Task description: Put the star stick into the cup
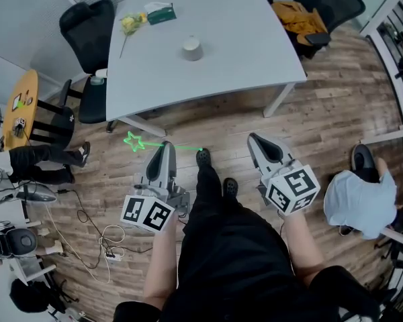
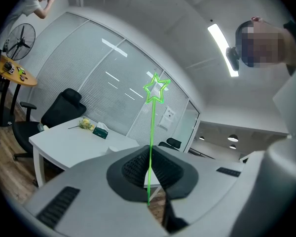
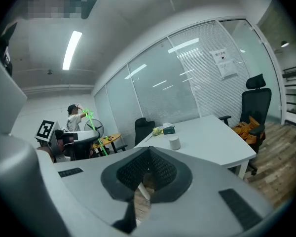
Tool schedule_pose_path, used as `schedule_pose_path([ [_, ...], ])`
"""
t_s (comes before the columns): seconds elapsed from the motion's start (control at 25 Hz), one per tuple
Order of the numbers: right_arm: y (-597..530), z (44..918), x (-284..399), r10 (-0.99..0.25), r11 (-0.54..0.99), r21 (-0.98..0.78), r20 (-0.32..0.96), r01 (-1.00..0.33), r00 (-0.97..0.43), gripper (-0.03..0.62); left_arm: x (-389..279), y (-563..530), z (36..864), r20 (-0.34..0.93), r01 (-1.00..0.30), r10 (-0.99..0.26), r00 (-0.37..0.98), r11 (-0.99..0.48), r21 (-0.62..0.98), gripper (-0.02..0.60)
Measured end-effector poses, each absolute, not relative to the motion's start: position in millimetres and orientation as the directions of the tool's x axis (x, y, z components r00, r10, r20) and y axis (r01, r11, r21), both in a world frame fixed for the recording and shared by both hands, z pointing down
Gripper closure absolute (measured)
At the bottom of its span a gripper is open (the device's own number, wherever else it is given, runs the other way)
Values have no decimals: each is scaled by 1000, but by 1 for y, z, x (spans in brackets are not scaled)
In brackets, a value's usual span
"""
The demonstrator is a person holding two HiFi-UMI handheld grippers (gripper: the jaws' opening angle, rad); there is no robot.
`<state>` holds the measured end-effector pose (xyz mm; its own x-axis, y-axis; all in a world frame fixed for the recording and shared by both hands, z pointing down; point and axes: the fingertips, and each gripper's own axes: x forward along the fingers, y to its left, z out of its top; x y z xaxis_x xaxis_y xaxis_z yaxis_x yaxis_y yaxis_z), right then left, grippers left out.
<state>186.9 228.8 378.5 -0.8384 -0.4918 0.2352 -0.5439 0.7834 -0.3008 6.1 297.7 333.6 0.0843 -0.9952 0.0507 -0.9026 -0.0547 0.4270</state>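
**Star stick gripped, well short of the cup**

Head view: star stick held crosswise in the left tongs over the wooden floor, well apart from the cup out on the tabletop. Right tongs equally far from the cup, carrying nothing.

Left gripper view: clenched on the thin green shaft, star end high beyond the jaws.

Right gripper view: pressed together on nothing; cup far ahead, its mouth not made out.

Likely trouble: pivoting or slipping of so thin a shaft during the long reach. Also missing the small mouth, or tipping the light cup, if lowered askew with the star end swinging.
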Motion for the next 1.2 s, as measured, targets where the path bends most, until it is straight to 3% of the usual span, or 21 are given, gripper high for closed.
schedule_pose_path([
  [0.68, 170, 371, 130, -496, 787, -261, 271, -559, -825, 585, -43, 232, 356, 67, -867, -991, 119, -71, 494, 574],
  [1.2, 89, 355, 81, -564, 749, -219, 283, -625, -776, 585, -96, 133, 344, 17, -844, -978, 207, -170, 509, 574],
])
